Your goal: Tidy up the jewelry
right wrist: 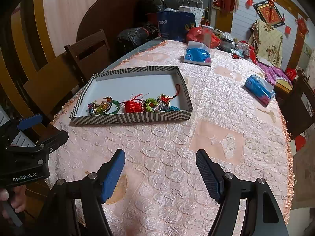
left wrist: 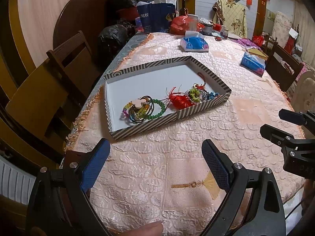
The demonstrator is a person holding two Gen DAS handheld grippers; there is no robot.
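Note:
A shallow striped box [left wrist: 198, 109] [right wrist: 137, 117] lies on the pink tablecloth. Inside it lie a green bead bracelet [left wrist: 157, 109] [right wrist: 116, 106], a bundle of colourful beads and dark wire rings [left wrist: 137, 110] [right wrist: 99, 106], a red tassel [left wrist: 178, 101] [right wrist: 133, 105] and a beaded charm cluster with a red knot [left wrist: 198, 94] [right wrist: 159, 102]. My left gripper [left wrist: 155, 149] is open and empty, near the box's front edge. My right gripper [right wrist: 160, 159] is open and empty, further right on the cloth. Each gripper shows in the other's view, the right [left wrist: 275, 125] and the left [right wrist: 43, 126].
Two blue tissue packs [left wrist: 195, 43] [left wrist: 254, 62] lie further back on the table. Bags, jars and clutter [left wrist: 177, 21] crowd the far end. Wooden chairs [left wrist: 65, 72] stand at the left, and another chair [left wrist: 283, 66] at the right.

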